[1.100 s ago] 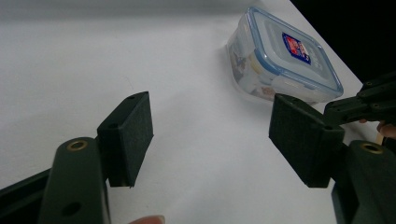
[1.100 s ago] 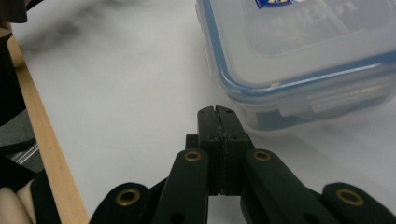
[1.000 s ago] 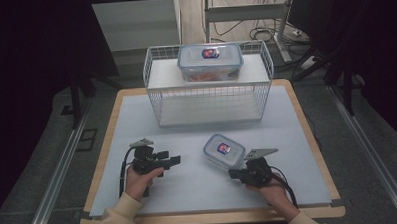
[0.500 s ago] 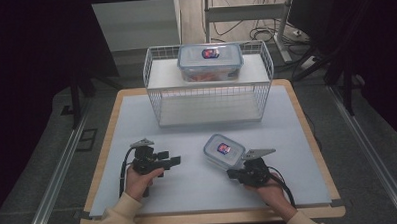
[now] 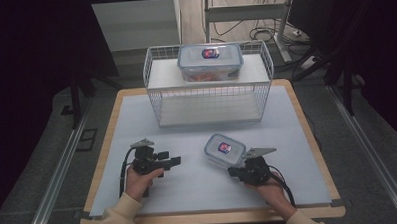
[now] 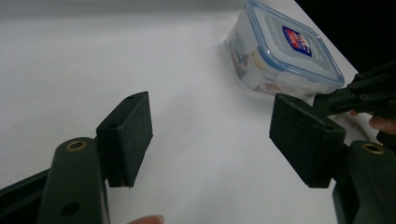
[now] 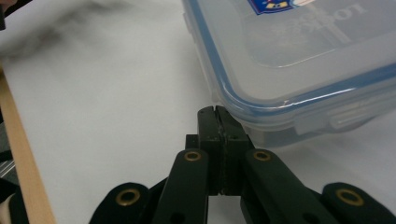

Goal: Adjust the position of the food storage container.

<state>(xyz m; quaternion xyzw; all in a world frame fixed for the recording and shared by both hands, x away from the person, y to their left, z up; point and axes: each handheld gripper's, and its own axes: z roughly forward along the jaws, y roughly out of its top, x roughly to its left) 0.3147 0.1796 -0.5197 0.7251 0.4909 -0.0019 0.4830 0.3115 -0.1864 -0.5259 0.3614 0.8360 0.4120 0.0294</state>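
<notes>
Nothing has shifted since a moment ago — the right gripper [image 7: 217, 114], jaws closed and empty, sits at the small container [image 5: 225, 149] on the counter [image 5: 189, 192], the left gripper [image 6: 210, 135] gapes empty nearby — a nudge could skid that container away.

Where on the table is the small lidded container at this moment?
In the high view the small lidded container lies on the near right part of the white table mat, just ahead of the shut right gripper and in front of the wire rack.

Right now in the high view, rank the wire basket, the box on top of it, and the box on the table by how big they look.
1. Wire basket
2. Box on the basket
3. Box on the table, smallest though nearer the camera
</notes>
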